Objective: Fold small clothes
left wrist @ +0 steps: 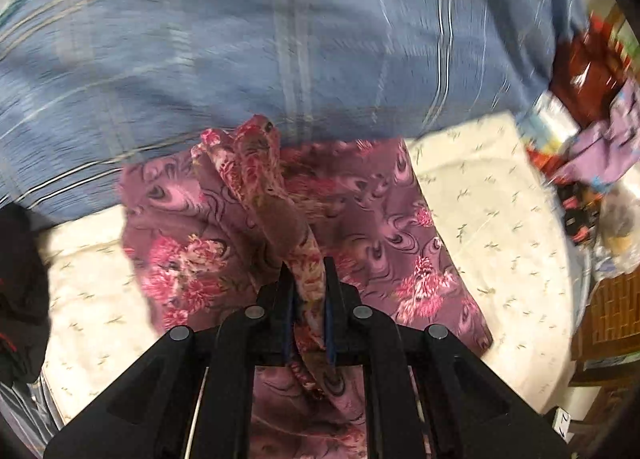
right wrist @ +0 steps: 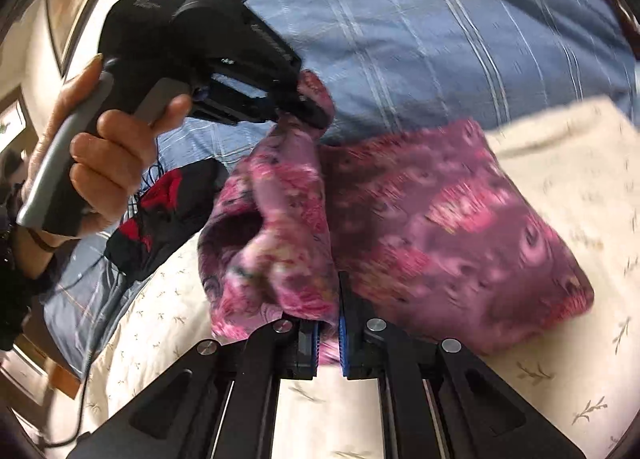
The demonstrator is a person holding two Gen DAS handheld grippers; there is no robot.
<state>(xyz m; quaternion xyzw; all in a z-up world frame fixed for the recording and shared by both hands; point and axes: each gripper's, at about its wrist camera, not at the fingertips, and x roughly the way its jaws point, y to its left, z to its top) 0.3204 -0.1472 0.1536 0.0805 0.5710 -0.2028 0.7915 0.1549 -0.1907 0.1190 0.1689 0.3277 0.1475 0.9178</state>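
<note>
Purple floral cloth is what both of your grippers have hold of. Your left gripper (left wrist: 308, 291) has its fingers clamped on a bunched edge of the garment (left wrist: 360, 219), which rises in a twisted ridge toward 12 o'clock. Your right gripper (right wrist: 329, 323) is likewise pinched shut on a gathered fold at the near edge. The garment lies partly lifted over the cream quilt (left wrist: 500, 219) on the bed, with the blue striped cover (left wrist: 280, 39) beyond it at 12 o'clock.

By my reading, you are mid-fold: two points are gripped and the cloth is being carried over itself. The next move calls for laying the held edge flat onto the rest of the garment, with both grips level so the fold lands square, and only then letting go.

From the right wrist view you see what the left view cannot: your left hand (right wrist: 108, 155) around the gripper's handle at 9 o'clock, and the black and red garment (right wrist: 160, 211) sitting just beside the purple one. The left wrist view alone shows the cluttered pile (left wrist: 592, 139) at 3 o'clock, well apart from the work.
</note>
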